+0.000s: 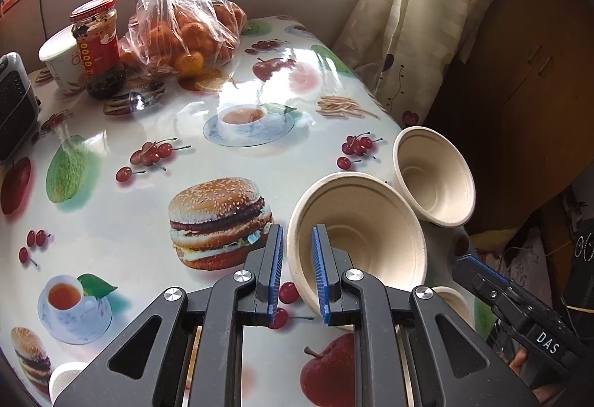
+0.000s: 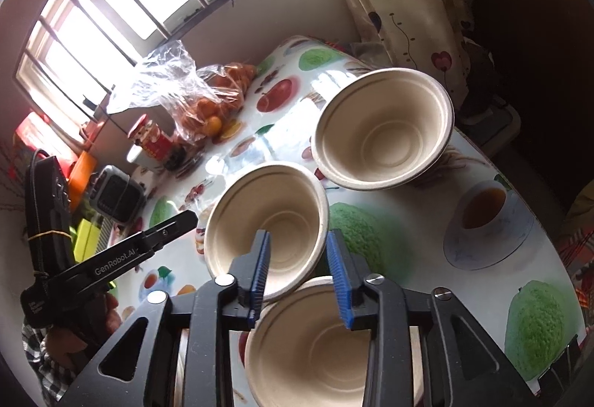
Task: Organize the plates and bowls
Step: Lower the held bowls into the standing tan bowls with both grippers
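Three beige paper bowls sit near the worktop's (image 1: 111,221) edge. The left hand-held gripper (image 1: 299,273) has its narrow jaws astride the rim of the middle bowl (image 1: 371,221); whether the pads press it, I cannot tell. The right hand-held gripper (image 2: 300,277) is parted over the nearest bowl (image 2: 315,344), touching nothing. The far bowl (image 2: 382,128) stands apart.

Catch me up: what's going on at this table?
A person with two handheld grippers is sorting three paper bowls on the table. The left gripper straddles the rim of the middle bowl, which sits tilted; whether it actually pinches is unclear. The right gripper hangs open over the near bowl, holding nothing. The far bowl stands apart, untouched.
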